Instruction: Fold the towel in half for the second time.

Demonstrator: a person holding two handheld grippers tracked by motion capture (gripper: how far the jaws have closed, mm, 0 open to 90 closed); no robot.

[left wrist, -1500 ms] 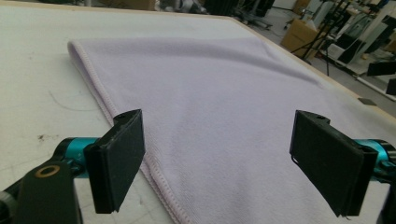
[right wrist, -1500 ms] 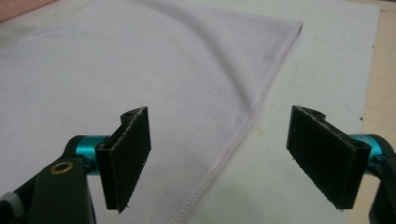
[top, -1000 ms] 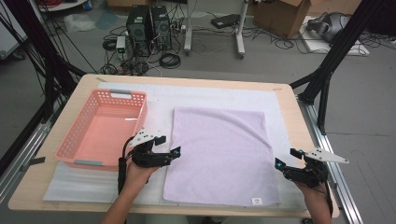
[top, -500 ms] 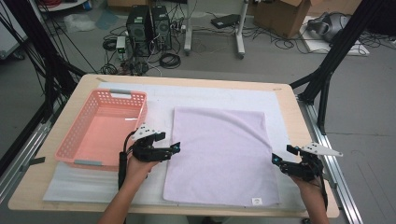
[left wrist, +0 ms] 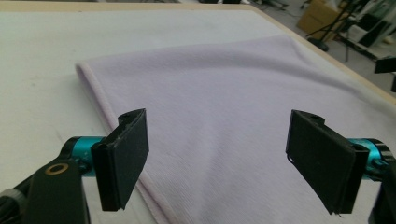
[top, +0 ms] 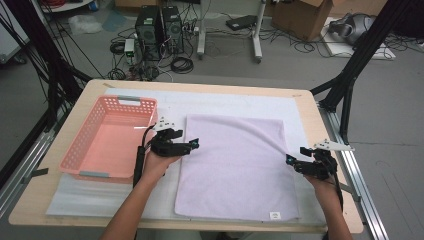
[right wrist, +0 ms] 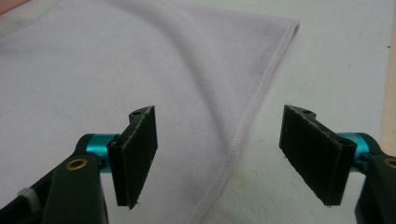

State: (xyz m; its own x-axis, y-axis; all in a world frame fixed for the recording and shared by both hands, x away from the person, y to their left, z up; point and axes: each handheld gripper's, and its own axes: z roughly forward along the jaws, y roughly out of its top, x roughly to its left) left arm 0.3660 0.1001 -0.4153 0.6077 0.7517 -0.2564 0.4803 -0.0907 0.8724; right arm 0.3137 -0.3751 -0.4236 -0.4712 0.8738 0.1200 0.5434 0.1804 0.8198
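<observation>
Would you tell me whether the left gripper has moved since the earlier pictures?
Yes. The left gripper has moved up the high view along the towel's left edge, drawing level with the middle of the pink basket.

Towel [top: 235,167]: plain pale lilac, no pattern, with a small white label at one corner. Basket [top: 90,145]: salmon-pink plastic lattice with grey handle strips. Table [top: 310,112]: light wood under a white mat [top: 225,102]; gripper jaws black on teal fittings.
</observation>
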